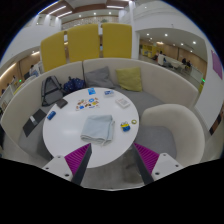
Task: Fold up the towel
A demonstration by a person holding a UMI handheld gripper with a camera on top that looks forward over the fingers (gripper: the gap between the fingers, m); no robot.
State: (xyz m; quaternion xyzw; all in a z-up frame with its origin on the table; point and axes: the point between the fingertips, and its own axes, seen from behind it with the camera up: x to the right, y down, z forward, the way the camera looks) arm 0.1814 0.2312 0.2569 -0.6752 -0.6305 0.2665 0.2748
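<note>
A grey towel (98,127) lies folded into a rough square on the round white table (72,132), near its middle. My gripper (112,160) hovers high above the table's near edge, well short of the towel. Both fingers stand wide apart, the magenta pads (76,157) showing on their inner faces, with nothing between them but table edge and grey floor.
Small toys and cards (93,97) lie at the table's far side, a yellow-and-blue object (126,126) right of the towel, a dark phone-like item (52,115) left. White curved benches (180,125) ring the table; a backpack (52,90) and yellow cushion (128,78) sit on them.
</note>
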